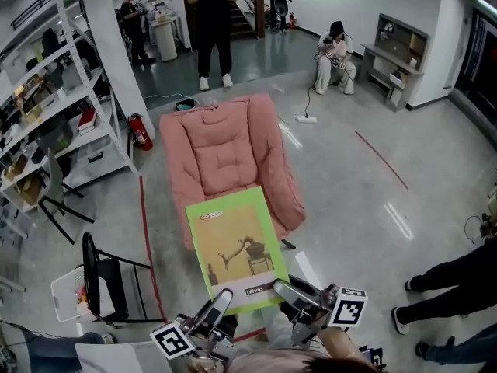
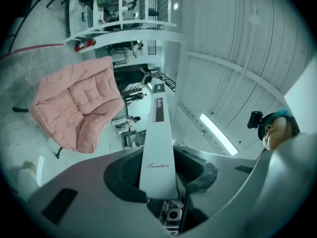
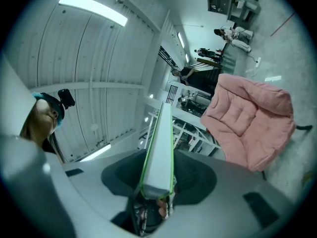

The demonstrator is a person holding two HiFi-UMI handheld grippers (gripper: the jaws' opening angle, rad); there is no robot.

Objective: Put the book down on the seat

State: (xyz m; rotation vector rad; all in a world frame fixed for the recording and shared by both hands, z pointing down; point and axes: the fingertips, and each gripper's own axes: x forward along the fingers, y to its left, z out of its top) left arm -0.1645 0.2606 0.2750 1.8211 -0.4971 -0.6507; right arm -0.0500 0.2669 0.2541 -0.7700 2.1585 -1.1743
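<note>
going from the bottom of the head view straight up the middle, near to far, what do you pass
left gripper and right gripper side by side, both clamped on the book's near edge → green book → pink chair → standing person in black

The book [image 1: 237,247] is held between the person and the seat [image 1: 225,146], and in the head view its far edge overlaps the seat's front rim. The left tool [image 1: 216,303] clamps the book's near left corner and the right tool [image 1: 289,292] its near right corner. A folding chair [image 1: 105,274] stands on the floor [image 1: 357,208] left of the book. Left of the seat is a fire extinguisher [image 1: 140,133], with shelving [image 1: 54,115] further left. A person [image 1: 211,22] stands behind the seat, and a power strip [image 1: 307,118] lies to its right rear.
</note>
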